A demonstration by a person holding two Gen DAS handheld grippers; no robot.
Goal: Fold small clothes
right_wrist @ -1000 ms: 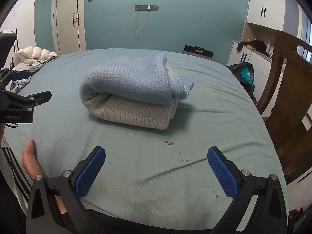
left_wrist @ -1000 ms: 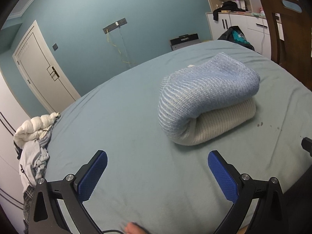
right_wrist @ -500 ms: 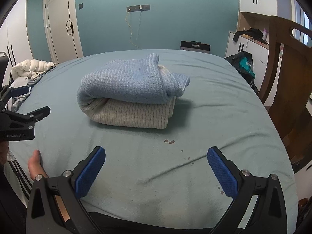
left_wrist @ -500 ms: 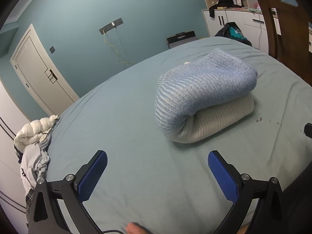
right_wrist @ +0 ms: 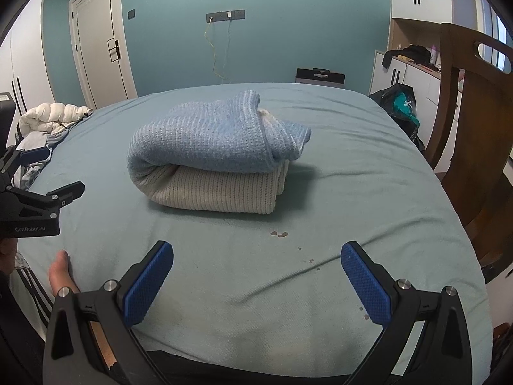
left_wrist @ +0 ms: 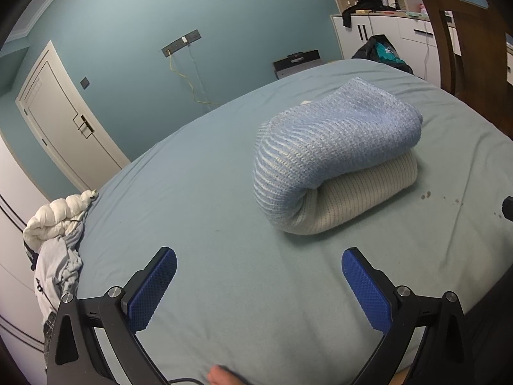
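A: Where does the folded knit (right_wrist: 211, 157) lie?

B: On the bed (right_wrist: 320, 272), ahead of both tongs and touching neither. The left gripper (left_wrist: 258, 284) and right gripper (right_wrist: 256, 280) are both spread wide and hold nothing.

A: Finished?

B: Looks so. If tidying, press the loose top flap flat, gently.

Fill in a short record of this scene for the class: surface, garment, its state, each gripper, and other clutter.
surface: bed with a pale green sheet
garment: blue and cream knit sweater, lying mid-bed
state: folded over into a thick bundle, blue layer on top, cream below
left gripper: jaws open, empty, short of the sweater
right gripper: jaws open, empty, short of the sweater
marks: small dark spots on the sheet in front of the sweater
clutter: pile of clothes at the bed's left edge; wooden chair on the right
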